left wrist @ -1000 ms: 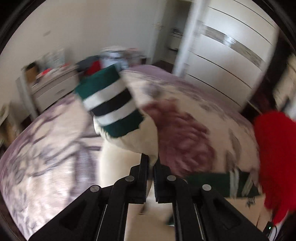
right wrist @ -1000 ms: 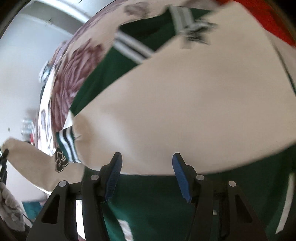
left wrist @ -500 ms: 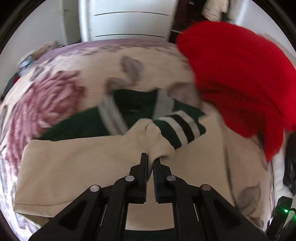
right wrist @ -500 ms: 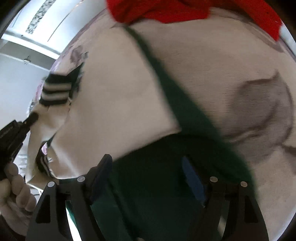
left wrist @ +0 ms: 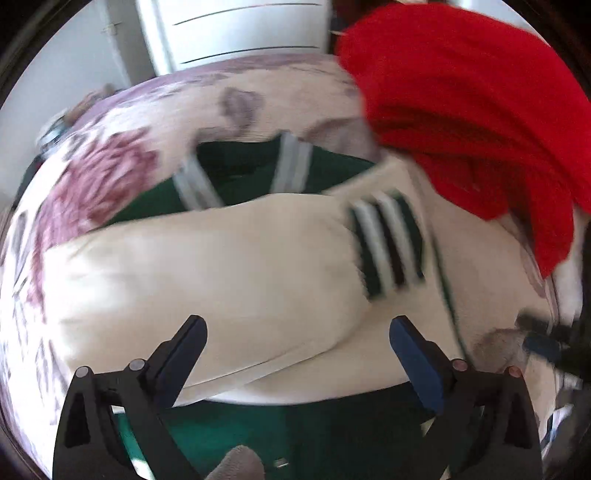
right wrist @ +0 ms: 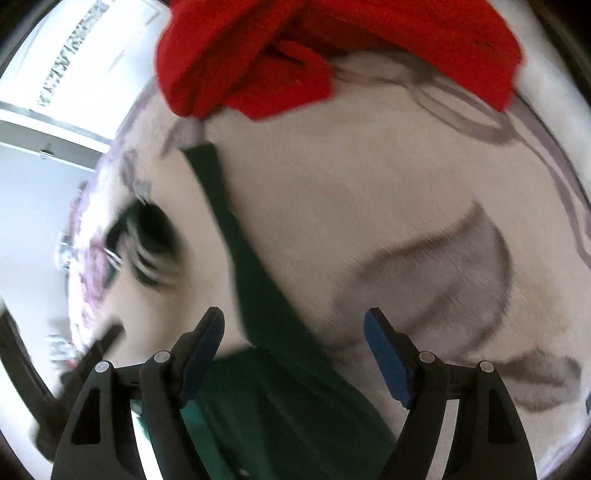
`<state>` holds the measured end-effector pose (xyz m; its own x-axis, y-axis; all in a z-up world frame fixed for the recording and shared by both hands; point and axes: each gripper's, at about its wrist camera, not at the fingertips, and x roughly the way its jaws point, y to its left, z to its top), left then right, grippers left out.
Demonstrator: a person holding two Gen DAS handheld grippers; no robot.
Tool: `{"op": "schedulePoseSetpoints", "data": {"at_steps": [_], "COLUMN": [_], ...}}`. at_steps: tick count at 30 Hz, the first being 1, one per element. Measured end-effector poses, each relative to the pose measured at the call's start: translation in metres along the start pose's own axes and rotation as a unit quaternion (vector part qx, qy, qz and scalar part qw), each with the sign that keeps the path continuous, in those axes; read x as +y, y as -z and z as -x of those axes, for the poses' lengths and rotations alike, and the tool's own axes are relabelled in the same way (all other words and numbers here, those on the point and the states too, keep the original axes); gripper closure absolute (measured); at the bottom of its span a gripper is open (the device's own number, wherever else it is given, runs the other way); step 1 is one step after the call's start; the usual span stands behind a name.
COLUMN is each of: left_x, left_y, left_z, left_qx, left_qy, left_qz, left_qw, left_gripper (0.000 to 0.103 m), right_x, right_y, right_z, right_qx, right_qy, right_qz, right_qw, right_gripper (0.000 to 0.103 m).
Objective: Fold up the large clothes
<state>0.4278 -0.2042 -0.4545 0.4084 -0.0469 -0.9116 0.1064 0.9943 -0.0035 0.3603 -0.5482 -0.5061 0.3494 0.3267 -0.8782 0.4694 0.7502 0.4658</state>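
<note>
A green and cream jacket (left wrist: pixel 229 266) lies on the bed. Its cream sleeve is folded across the green body, with the striped green, white and black cuff (left wrist: pixel 384 243) resting on the right. My left gripper (left wrist: pixel 297 336) is open and empty just above the sleeve. In the right wrist view the green body (right wrist: pixel 273 391) and a green strip run under my right gripper (right wrist: pixel 295 339), which is open and empty. The striped cuff (right wrist: pixel 151 254) shows blurred at the left there.
A red garment (left wrist: pixel 472 110) is heaped at the far right of the bed, also at the top of the right wrist view (right wrist: pixel 332 48). The floral bedspread (left wrist: pixel 110 177) surrounds the jacket. White wardrobe doors (left wrist: pixel 240 33) stand behind the bed.
My left gripper carried the sleeve across the jacket, laid it down and opened, letting go of it. My right gripper stayed open and shifted over the jacket's right edge.
</note>
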Motion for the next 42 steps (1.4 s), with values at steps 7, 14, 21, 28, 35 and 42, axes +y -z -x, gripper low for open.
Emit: {"op": "schedulePoseSetpoints", "data": {"at_steps": [7, 14, 21, 28, 35, 42], "left_x": [0.115, 0.221, 0.26, 0.245, 0.264, 0.26], "left_y": [0.03, 0.062, 0.033, -0.036, -0.059, -0.052], "left_z": [0.025, 0.018, 0.003, -0.071, -0.152, -0.074], "left_qx": [-0.006, 0.028, 0.016, 0.03, 0.092, 0.058], "left_qy": [-0.126, -0.222, -0.196, -0.19, -0.187, -0.187], "left_qz": [0.084, 0.166, 0.203, 0.141, 0.104, 0.117], "left_qw": [0.9884, 0.9605, 0.9592, 0.9712, 0.9725, 0.9736], "left_gripper": [0.002, 0.002, 0.002, 0.002, 0.0, 0.0], "right_x": [0.108, 0.189, 0.116, 0.069, 0.086, 0.08], "right_y": [-0.049, -0.045, -0.066, -0.071, -0.073, -0.086], "right_z": [-0.068, -0.146, -0.075, -0.082, -0.098, -0.039], "right_qx": [0.045, 0.109, 0.025, 0.041, 0.088, 0.026], "right_qy": [-0.047, -0.038, 0.028, 0.059, 0.045, 0.031], "right_qz": [0.12, 0.227, 0.119, 0.069, 0.056, 0.015], "right_qw": [0.991, 0.967, 0.992, 0.995, 0.993, 0.999], "right_gripper": [0.014, 0.097, 0.098, 0.098, 0.091, 0.056]}}
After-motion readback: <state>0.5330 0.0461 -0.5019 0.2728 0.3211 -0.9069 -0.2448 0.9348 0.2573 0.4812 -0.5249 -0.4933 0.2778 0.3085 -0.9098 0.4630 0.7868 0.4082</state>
